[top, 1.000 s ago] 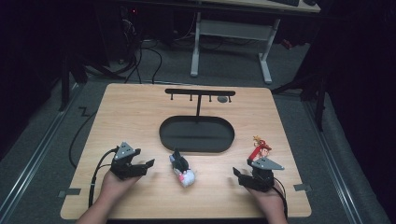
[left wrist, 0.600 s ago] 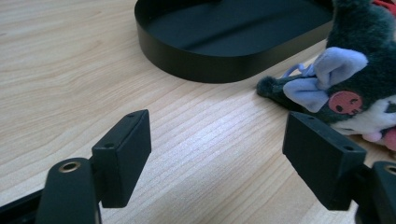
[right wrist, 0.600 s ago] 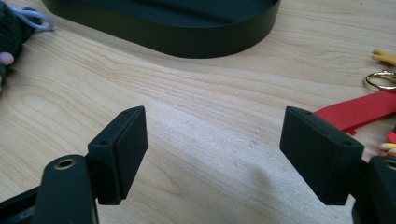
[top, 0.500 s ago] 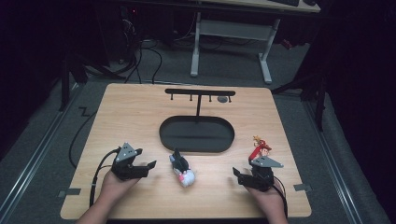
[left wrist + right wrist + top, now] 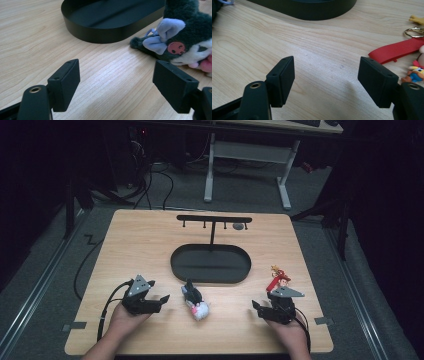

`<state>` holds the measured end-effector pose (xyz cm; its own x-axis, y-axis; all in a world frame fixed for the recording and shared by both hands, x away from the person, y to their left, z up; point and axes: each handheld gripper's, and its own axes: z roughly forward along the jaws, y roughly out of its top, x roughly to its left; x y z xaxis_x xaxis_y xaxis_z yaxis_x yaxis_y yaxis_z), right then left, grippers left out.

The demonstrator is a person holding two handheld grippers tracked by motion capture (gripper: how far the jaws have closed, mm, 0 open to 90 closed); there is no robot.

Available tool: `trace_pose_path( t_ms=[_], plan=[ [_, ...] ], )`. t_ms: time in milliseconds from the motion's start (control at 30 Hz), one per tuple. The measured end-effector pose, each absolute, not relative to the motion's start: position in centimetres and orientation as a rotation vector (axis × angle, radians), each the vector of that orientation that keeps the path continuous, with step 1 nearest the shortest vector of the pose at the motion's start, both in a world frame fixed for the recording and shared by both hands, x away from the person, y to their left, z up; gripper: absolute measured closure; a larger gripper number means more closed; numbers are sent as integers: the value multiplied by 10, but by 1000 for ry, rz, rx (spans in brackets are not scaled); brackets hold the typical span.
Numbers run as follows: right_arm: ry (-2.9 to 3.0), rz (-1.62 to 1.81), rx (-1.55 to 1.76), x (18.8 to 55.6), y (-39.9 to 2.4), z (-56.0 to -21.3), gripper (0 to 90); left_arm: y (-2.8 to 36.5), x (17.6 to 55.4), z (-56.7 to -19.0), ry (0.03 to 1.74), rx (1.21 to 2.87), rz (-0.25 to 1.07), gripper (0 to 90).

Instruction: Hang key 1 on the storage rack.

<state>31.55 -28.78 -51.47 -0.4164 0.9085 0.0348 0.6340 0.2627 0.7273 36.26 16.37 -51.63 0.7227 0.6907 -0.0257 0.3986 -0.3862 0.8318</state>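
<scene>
1. High view: the left gripper [image 5: 159, 299] sits low on the wooden table [image 5: 140, 245] near the front edge, held in the person's left hand [image 5: 125, 319]. In the left gripper view its 2 jaws stand wide apart with only bare wood between them, so it is released and grips nothing.
2. Just right of it lies a dark plush toy [image 5: 195, 301] with a white and pink face, on its side and apart from the jaws; in the left gripper view it lies beyond the right jaw.
3. Behind the toy sits a black oval tray [image 5: 177, 265], with a T-shaped black rack [image 5: 214, 219] rising at its far side.
4. Right of the tray lies a red keychain figure [image 5: 279, 277] with a metal ring, on the wood.
5. Near it, the right gripper [image 5: 257, 308] rests in the right hand [image 5: 290, 332]; its 2 jaws are spread over bare table, released, the keychain beside the right jaw.
</scene>
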Motion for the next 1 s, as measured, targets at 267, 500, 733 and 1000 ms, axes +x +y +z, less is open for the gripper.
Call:
trace_pose_path(
  t_ms=[267, 500, 733, 1000],
  plan=[
    [2159, 889, 1392, 321, -287, -500, 281, 164, 362, -516, 817, 2013, 399, 223],
    [2246, 785, 1360, 320, -281, -494, 277, 164, 362, -515, 806, 2015, 404, 225],
    [2297, 729, 1360, 317, -278, -496, 285, 164, 361, -516, 807, 2016, 399, 226],
    [2332, 675, 1446, 318, -291, -492, 311, 164, 362, -517, 809, 2017, 394, 227]
  ],
)
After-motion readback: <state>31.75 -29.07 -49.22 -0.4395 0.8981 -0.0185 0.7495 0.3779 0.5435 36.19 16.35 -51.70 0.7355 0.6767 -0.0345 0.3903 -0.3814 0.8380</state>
